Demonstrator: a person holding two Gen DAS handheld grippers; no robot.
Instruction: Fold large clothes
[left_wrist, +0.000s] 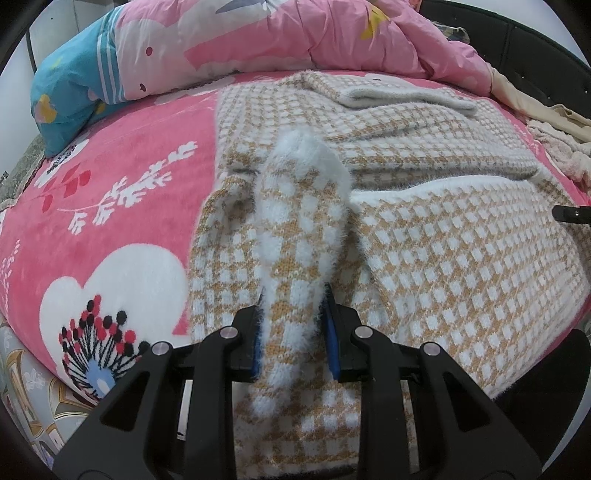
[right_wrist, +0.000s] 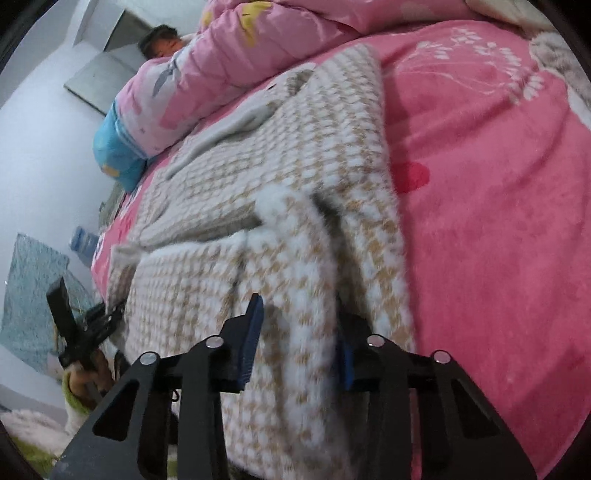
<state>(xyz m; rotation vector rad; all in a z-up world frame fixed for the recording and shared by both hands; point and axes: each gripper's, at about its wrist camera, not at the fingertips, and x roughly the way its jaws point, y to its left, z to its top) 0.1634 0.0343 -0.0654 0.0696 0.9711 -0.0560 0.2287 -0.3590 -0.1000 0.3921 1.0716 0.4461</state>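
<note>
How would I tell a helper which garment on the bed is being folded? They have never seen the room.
On the pink floral blanket, below the heaped pink duvet, lies a fuzzy knit sweater. It alone is checked tan and white, and both sets of jaws grip it; the clothes at the bed's edge are plain pale pink and beige.

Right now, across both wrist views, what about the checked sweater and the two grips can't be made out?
- Left wrist view: the left gripper bunches the sweater; which edge it holds is hidden in the folds.
- Right wrist view: motion blur smears the knit, so whether the right gripper actually pinches cloth is unclear.
- Both views: the sweater's near hem is cut off behind the gripper bodies.
- Right wrist view: the quilt hides whatever lies beneath it.
</note>
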